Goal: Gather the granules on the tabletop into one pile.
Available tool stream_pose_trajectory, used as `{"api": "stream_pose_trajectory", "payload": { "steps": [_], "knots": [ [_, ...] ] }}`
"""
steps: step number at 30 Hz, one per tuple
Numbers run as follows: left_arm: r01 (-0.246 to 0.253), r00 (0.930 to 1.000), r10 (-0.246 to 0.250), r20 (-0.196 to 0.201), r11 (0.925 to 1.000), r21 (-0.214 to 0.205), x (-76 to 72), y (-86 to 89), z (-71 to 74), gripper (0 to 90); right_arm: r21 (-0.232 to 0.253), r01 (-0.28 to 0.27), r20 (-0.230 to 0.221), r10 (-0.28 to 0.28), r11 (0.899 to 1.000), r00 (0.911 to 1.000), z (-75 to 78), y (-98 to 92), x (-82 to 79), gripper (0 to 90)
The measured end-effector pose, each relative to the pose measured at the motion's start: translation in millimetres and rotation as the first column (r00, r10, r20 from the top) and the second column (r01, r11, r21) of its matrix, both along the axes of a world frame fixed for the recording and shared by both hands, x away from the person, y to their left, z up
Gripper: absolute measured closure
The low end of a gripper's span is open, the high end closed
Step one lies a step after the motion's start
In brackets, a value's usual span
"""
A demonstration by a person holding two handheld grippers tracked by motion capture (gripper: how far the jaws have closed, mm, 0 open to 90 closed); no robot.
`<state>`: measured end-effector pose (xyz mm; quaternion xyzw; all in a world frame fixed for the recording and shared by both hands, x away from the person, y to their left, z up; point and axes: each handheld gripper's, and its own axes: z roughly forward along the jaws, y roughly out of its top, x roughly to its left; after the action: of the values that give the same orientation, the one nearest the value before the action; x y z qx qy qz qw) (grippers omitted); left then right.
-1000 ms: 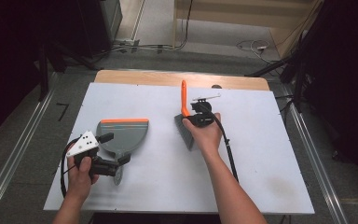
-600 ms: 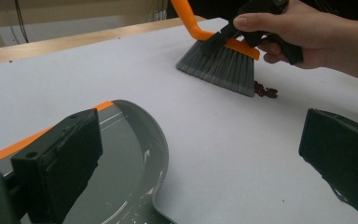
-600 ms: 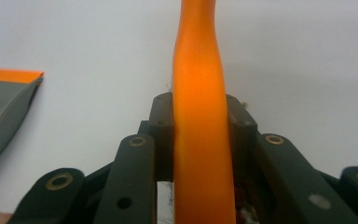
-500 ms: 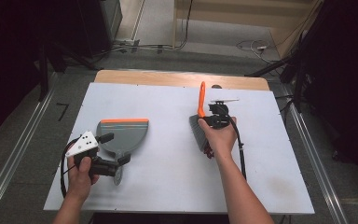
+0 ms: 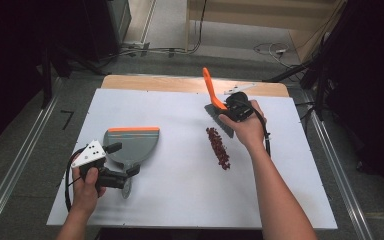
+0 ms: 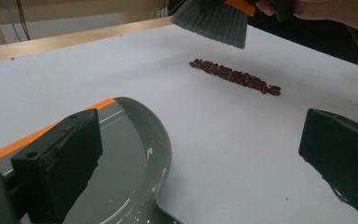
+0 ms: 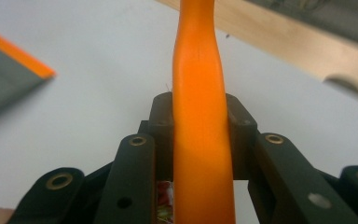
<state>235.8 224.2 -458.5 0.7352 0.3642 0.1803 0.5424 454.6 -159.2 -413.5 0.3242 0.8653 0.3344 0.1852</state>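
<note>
**Beans lined up, not yet swept into the dustpan**

High view: a brush point(image 5: 211, 92) is pinched by its orange handle between the pressed-in jaws of the right gripper point(image 5: 228, 107) and is held above the table point(image 5: 180, 200), beyond a line of red beans point(image 5: 218, 147). A grey dustpan point(image 5: 132, 145) is lain flat, well apart from the beans, with the left gripper point(image 5: 125, 175) at its handle; its jaws are spread in the left gripper view. Nothing is collected yet; sweeping into the pan is judged to be left.

One brush point(image 5: 209, 87), one dustpan point(image 5: 132, 144) and one line of red beans point(image 5: 218, 146) right of the dustpan.
</note>
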Motion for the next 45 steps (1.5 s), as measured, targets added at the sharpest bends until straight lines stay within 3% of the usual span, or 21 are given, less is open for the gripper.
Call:
{"api": "stream_pose_trajectory", "payload": {
  "steps": [1, 3, 4, 8, 9, 10, 13, 16, 23, 31, 34, 45],
  "knots": [
    [-0.001, 1.0, 0.001, 0.0, 1.0, 0.001, 0.2, 0.1, -0.2, 0.0, 0.0, 0.0, 0.0, 0.0, 1.0, 1.0, 0.0, 0.0, 0.0, 68.2],
    [-0.004, 1.0, 0.004, -0.001, 1.0, 0.006, 0.4, 0.4, -0.5, 0.0, -0.103, -0.088, 0.05, 0.093, 0.991, 0.9944, -2.3, 7.6, 5.6, 68.2],
    [-0.004, 1.0, 0.004, -0.001, 1.0, 0.006, 0.5, 0.5, -0.7, 0.0, -0.128, -0.127, 0.058, 0.135, 0.984, 0.9891, -3.9, 10.5, 9.1, 68.2],
    [-0.005, 1.0, 0.005, -0.004, 1.0, 0.007, 0.5, 0.6, -1.6, 0.0, -0.173, -0.232, 0.077, 0.248, 0.957, 0.9657, -14.0, 19.4, 19.1, 68.2],
    [-0.004, 1.0, 0.004, -0.004, 1.0, 0.008, 0.5, 0.8, -1.6, 0.0, -0.214, -0.245, 0.074, 0.266, 0.946, 0.9612, -21.2, 23.1, 22.0, 68.1],
    [-0.004, 1.0, 0.004, -0.004, 0.9999, 0.009, 0.5, 0.8, -1.7, 0.0, -0.214, -0.245, 0.074, 0.266, 0.946, 0.9612, -21.2, 23.1, 22.0, 68.1],
    [-0.006, 1.0, 0.007, -0.005, 0.9999, 0.008, 0.1, 1.5, -1.6, 0.0, -0.256, -0.292, 0.033, 0.31, 0.922, 0.9501, -35.7, 28.2, 23.0, 68.2],
    [-0.008, 1.0, 0.008, -0.004, 0.9999, 0.006, 0.0, 2.0, -1.7, 0.0, -0.213, -0.31, 0.022, 0.322, 0.926, 0.9464, -39.4, 29.0, 19.4, 68.3],
    [-0.008, 0.9999, 0.008, -0.006, 1.0, 0.001, -0.4, 1.4, -1.2, 0.0, -0.187, -0.369, -0.016, 0.373, 0.91, 0.9277, -40.9, 25.9, 5.8, 68.4],
    [-0.003, 1.0, 0.003, -0.007, 1.0, 0.002, -0.7, 0.2, -1.1, 0.0, -0.19, -0.408, -0.023, 0.411, 0.893, 0.9112, -41.2, 21.5, -11.5, 68.3],
    [-0.003, 1.0, 0.003, -0.007, 1.0, 0.004, -0.7, -0.1, -0.9, 0.0, -0.189, -0.432, -0.032, 0.435, 0.882, 0.9001, -41.4, 21.4, -17.0, 68.3],
    [0.001, 1.0, -0.001, -0.007, 1.0, 0.005, -0.9, -1.4, -0.6, 0.0, -0.189, -0.452, -0.047, 0.452, 0.872, 0.8907, -41.0, 18.7, -39.6, 68.3]
  ]
}}
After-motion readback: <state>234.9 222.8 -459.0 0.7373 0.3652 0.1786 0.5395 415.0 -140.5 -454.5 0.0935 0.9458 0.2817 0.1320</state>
